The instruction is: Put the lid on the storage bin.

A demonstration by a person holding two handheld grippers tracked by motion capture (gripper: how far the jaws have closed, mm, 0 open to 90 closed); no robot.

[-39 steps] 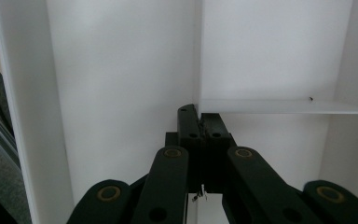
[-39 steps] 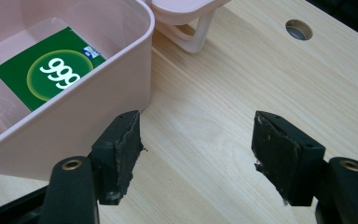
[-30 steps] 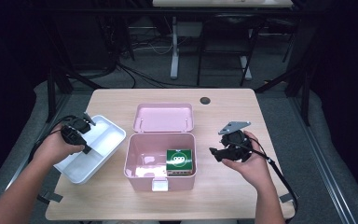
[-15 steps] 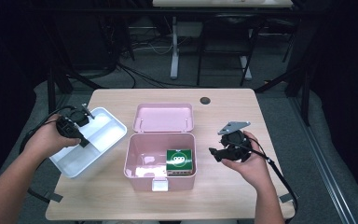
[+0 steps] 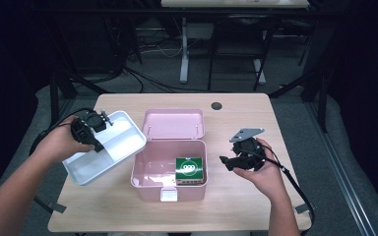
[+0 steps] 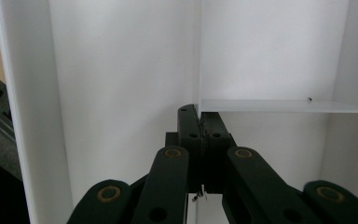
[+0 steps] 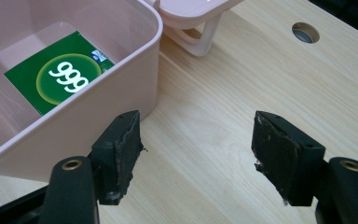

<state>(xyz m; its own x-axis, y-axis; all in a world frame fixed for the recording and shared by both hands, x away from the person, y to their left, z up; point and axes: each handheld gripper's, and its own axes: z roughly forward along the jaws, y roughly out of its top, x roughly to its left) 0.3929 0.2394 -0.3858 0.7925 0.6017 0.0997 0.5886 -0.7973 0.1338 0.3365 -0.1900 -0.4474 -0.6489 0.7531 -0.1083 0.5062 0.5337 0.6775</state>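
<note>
One white tray, one pink box

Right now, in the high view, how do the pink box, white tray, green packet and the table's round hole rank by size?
1. pink box, open lid included
2. white tray, tilted and raised nearer the camera, so perhaps flattered
3. green packet
4. round hole

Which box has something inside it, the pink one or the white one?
The pink box in the middle. A green packet lies in its right corner. The white tray, tilted up in the left claw, looks bare inside.
</note>
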